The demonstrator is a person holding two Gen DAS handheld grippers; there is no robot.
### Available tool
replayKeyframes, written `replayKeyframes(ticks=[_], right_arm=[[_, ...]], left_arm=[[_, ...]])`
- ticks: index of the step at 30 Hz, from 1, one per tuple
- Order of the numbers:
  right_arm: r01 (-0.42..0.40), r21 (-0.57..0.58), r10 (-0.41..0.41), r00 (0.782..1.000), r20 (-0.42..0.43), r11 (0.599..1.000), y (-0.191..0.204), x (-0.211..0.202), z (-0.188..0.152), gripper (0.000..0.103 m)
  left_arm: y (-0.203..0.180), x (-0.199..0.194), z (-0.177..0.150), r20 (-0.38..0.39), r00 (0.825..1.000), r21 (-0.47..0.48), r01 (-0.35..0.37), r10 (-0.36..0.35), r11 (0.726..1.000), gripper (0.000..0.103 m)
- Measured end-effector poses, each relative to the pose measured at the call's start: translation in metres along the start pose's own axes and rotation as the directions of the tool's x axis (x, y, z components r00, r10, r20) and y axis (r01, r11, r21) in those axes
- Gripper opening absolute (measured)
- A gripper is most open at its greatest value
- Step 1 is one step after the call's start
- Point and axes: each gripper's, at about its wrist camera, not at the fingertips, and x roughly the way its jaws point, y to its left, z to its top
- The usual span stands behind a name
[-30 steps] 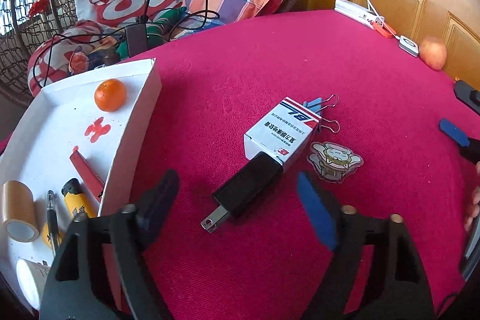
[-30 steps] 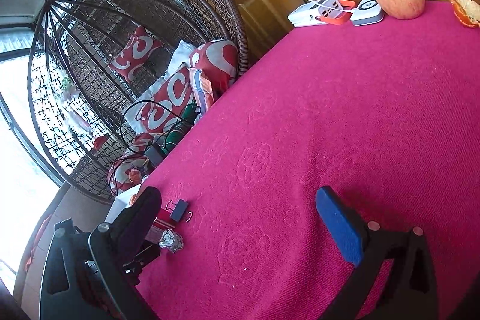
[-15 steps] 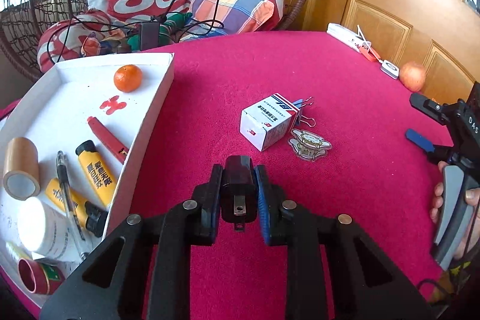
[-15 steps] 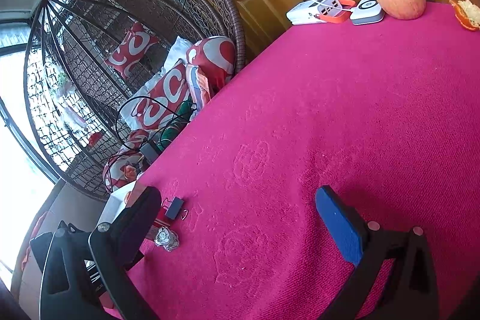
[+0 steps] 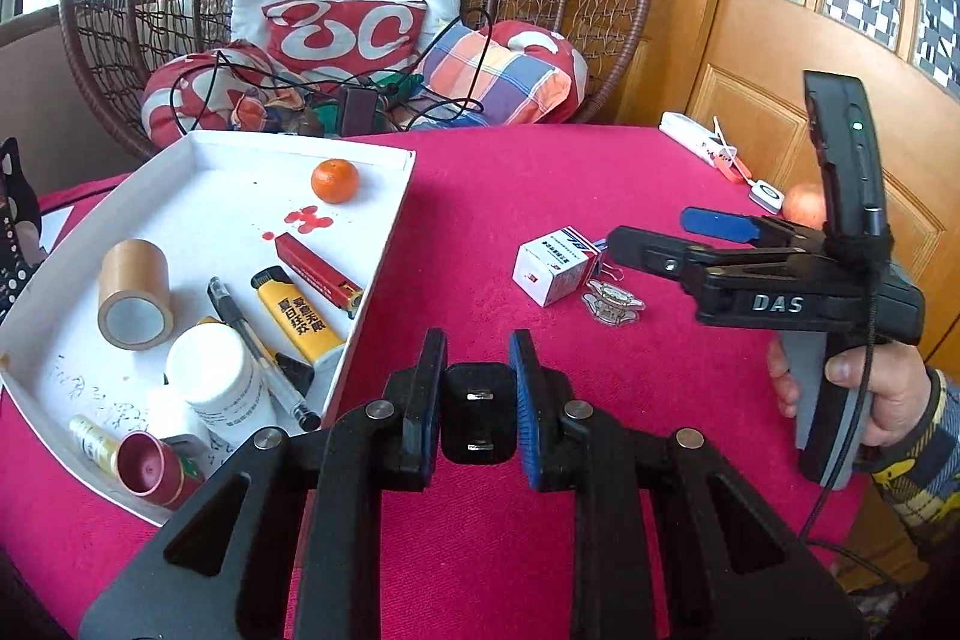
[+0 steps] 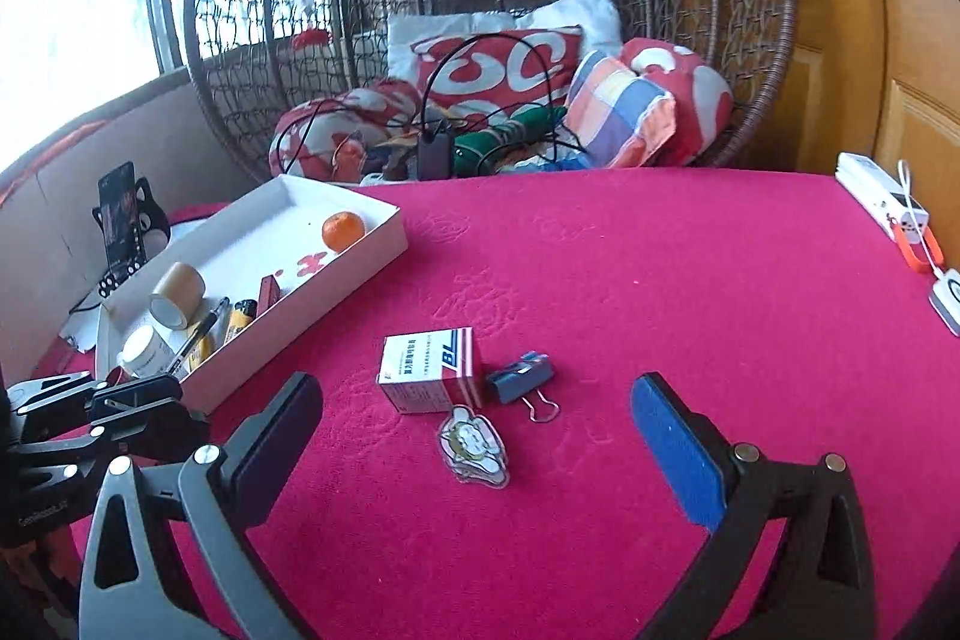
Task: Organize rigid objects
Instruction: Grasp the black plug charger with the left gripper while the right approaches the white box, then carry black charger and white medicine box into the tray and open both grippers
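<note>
My left gripper (image 5: pixel 478 400) is shut on a black plug adapter (image 5: pixel 478 415), prongs facing the camera, held above the red tablecloth just right of the white tray (image 5: pixel 384 232). My right gripper (image 6: pixel 474 436) is open and empty, hovering over a small white box (image 6: pixel 429 370), a blue binder clip (image 6: pixel 521 376) and a cartoon keychain (image 6: pixel 474 445). The box (image 5: pixel 555 265) and the keychain (image 5: pixel 612 295) also show in the left wrist view, with the right gripper (image 5: pixel 660 238) beside them.
The tray holds an orange (image 5: pixel 335 181), a tape roll (image 5: pixel 133 295), a yellow lighter (image 5: pixel 297 316), a red case (image 5: pixel 318 271), a pen (image 5: pixel 258 346) and a white bottle (image 5: pixel 219 385). A power bank (image 6: pixel 879 199) and an apple (image 5: pixel 804 205) sit at the table's far right.
My left gripper closed on the plug adapter, lifted it off the cloth and drew back toward the tray. My right gripper swung round to face the box and the binder clip.
</note>
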Motion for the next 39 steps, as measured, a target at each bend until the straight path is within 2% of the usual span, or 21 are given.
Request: replayKeyframes(ticks=[4,9,11,13,14,21,27,39], right_arm=[[0.011,-0.071,-0.014,0.999,-0.034,0.997,0.019,0.035,0.009,0.103],[0.061,-0.141,-0.078,0.990,-0.117,0.988,0.033,0.068,0.005,0.102],[0.069,-0.175,-0.092,0.987,-0.131,0.982,0.038,0.072,0.001,0.087],[0.050,-0.194,-0.080,0.985,-0.150,0.980,0.042,0.072,-0.002,0.050],[0.053,-0.208,-0.086,0.985,-0.153,0.977,0.044,0.072,-0.003,0.048],[0.003,-0.194,-0.013,0.999,-0.051,0.981,0.060,0.032,-0.002,0.048],[-0.051,-0.163,0.058,0.998,0.036,0.985,0.071,-0.009,0.009,0.048],[-0.114,-0.160,0.128,0.989,0.076,0.980,0.087,-0.041,0.010,0.048]], left_arm=[[0.008,-0.010,0.002,0.028,0.999,-0.018,-0.046,0.047,0.999,0.020],[0.017,-0.017,0.004,0.053,0.995,-0.036,-0.081,0.083,0.996,0.020],[0.018,-0.017,0.005,0.059,0.994,-0.041,-0.088,0.091,0.995,0.020],[0.018,-0.018,0.005,0.062,0.994,-0.044,-0.091,0.093,0.995,0.020],[0.018,-0.018,0.005,0.063,0.993,-0.044,-0.092,0.095,0.995,0.020],[0.016,-0.025,0.005,0.083,0.991,-0.040,-0.099,0.102,0.994,0.020],[0.012,-0.029,0.005,0.090,0.991,-0.039,-0.095,0.099,0.995,0.020],[0.014,-0.041,0.005,0.119,0.988,-0.050,-0.095,0.100,0.994,0.020]])
